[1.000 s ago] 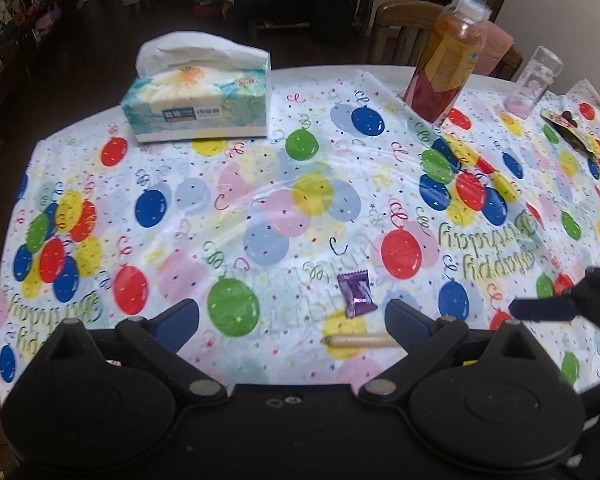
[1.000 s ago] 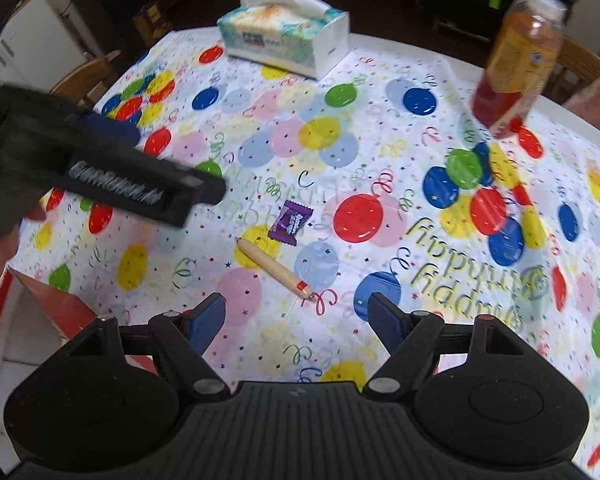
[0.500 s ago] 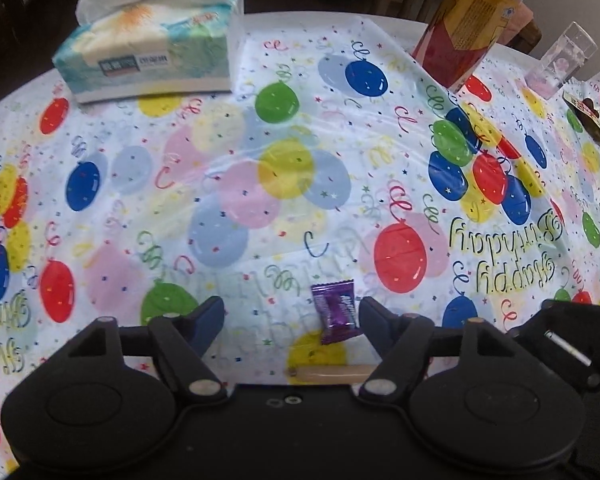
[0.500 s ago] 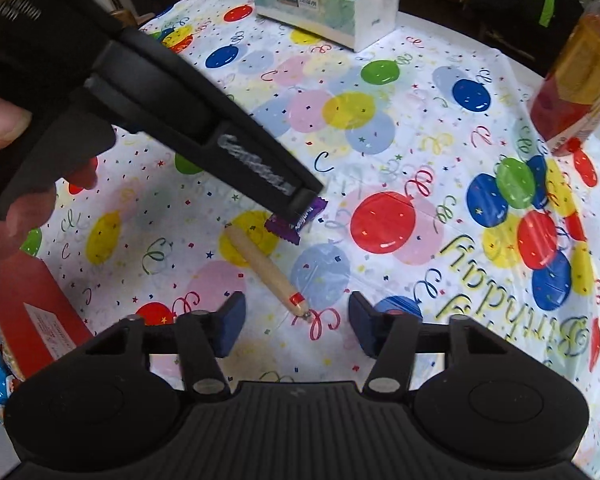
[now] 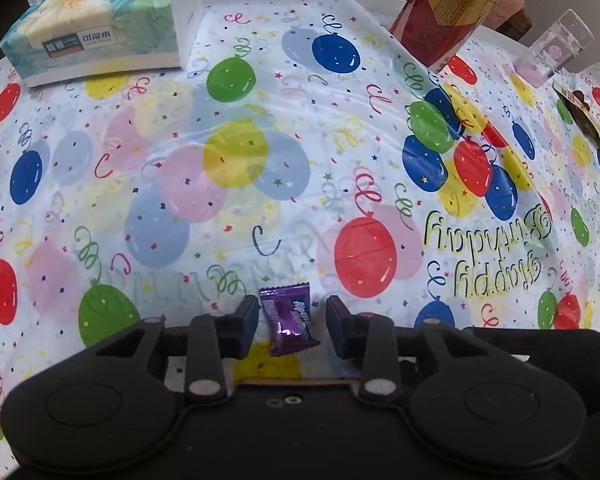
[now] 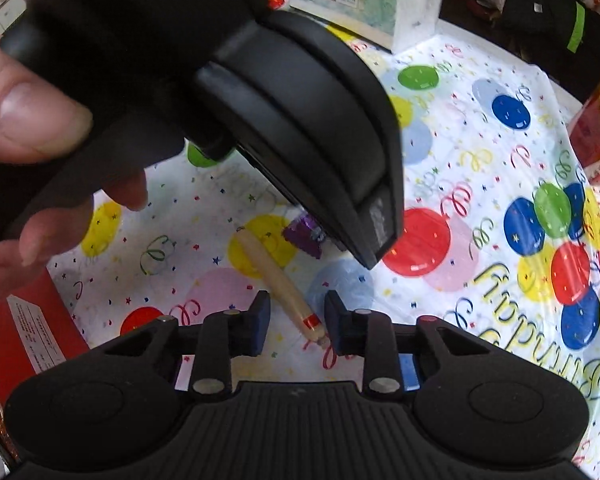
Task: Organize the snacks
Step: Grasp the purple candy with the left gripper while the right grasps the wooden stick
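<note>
Left gripper (image 5: 288,326) straddles small purple foil-wrapped candy (image 5: 288,324) lying on balloon-print plastic tablecloth (image 5: 260,160), well in from its edges; jaws part-open, not yet touching. Candy's long axis runs along fingers. Right gripper (image 6: 294,326), likewise part-open and empty, brackets tip of beige wrapped snack stick (image 6: 278,280).

Left tongs (image 5: 288,328) low over the balloon-print desk (image 5: 260,168), jaws parted either side of a purple candy (image 5: 290,322), gaps visible. Tissue box (image 5: 100,28) far left, bottle (image 5: 452,8) far right.
</note>
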{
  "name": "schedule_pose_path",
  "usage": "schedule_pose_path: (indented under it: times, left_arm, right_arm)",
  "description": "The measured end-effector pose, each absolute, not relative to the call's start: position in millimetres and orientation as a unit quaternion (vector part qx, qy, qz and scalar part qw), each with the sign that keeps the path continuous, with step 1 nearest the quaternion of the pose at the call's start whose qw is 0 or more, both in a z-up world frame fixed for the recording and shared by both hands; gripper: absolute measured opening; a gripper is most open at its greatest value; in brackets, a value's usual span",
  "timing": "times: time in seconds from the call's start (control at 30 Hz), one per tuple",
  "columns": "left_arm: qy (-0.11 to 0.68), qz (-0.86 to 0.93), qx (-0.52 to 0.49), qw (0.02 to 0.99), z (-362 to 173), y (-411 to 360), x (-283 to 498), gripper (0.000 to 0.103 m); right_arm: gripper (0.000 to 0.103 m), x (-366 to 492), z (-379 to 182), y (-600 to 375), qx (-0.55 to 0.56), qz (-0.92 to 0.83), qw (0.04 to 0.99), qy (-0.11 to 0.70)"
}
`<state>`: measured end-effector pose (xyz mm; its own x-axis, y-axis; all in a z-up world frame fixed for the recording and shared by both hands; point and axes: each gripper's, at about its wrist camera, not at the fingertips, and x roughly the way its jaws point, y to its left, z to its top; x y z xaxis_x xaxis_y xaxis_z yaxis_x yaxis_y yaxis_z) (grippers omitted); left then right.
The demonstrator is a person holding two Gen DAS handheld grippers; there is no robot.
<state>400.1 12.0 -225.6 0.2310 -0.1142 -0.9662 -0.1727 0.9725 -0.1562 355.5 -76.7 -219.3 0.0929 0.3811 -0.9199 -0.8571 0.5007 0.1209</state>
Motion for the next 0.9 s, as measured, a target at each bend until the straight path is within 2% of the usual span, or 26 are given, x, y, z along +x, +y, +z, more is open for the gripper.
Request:
schedule_pose_path:
  times: [0.1, 0.13, 0.27, 0.9]
  left_arm:
    - [0.620, 0.019, -0.113, 0.777, -225, 10, 399, 0.026]
    - [0.619, 0.018, -0.111, 0.777, -226, 9, 398, 0.020]
    - [0.617, 0.016, -0.104, 0.780, -225, 8, 396, 0.018]
    - [0.592, 0.042, -0.129, 0.795, -196, 41, 378, 0.017]
  right_arm:
    - [0.021, 354, -220, -76, -0.235, 0.445, 0.701, 0.505]
    - [0.021, 353, -220, -75, -0.239, 0.446, 0.702, 0.501]
    - [0.015, 347, -220, -73, -0.255, 0.447, 0.701, 0.494]
    - [0.011, 352, -205, -114, -0.200, 0.393, 0.725, 0.528]
